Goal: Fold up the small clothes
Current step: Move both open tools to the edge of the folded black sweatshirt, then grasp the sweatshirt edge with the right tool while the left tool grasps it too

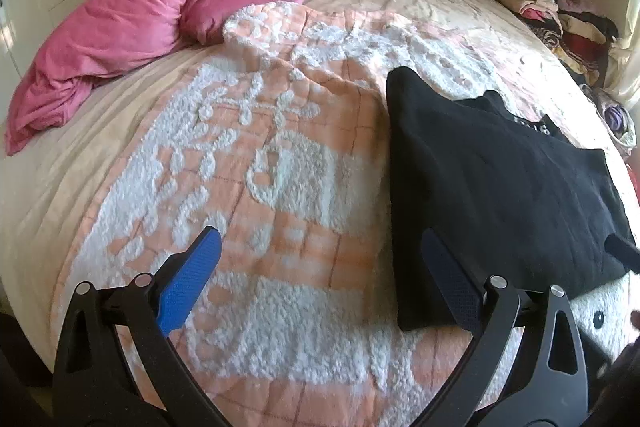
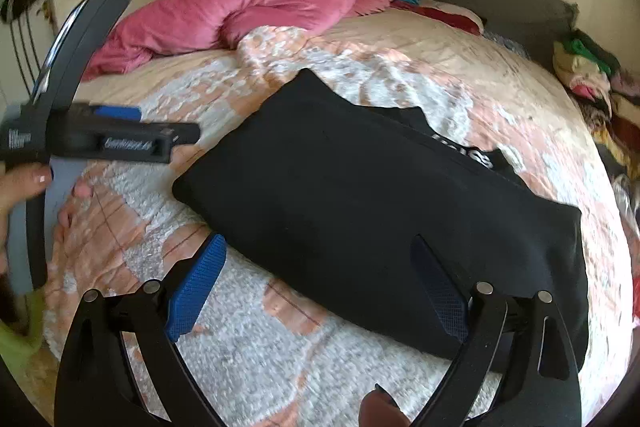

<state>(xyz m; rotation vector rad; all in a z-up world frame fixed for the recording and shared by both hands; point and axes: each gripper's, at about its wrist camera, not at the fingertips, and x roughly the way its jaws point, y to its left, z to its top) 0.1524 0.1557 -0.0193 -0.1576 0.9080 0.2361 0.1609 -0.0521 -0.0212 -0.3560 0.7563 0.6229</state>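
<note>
Black garment lies folded flat on the bedspread, right of centre. Left tool and right tool both spread wide, holding nothing. Likely between folds; next move needs an edge pinched.

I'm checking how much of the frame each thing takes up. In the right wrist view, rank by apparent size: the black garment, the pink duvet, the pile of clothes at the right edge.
1. Black garment, though it lies nearest the camera.
2. Pink duvet.
3. Pile of clothes, farthest off and partly cut off.
</note>
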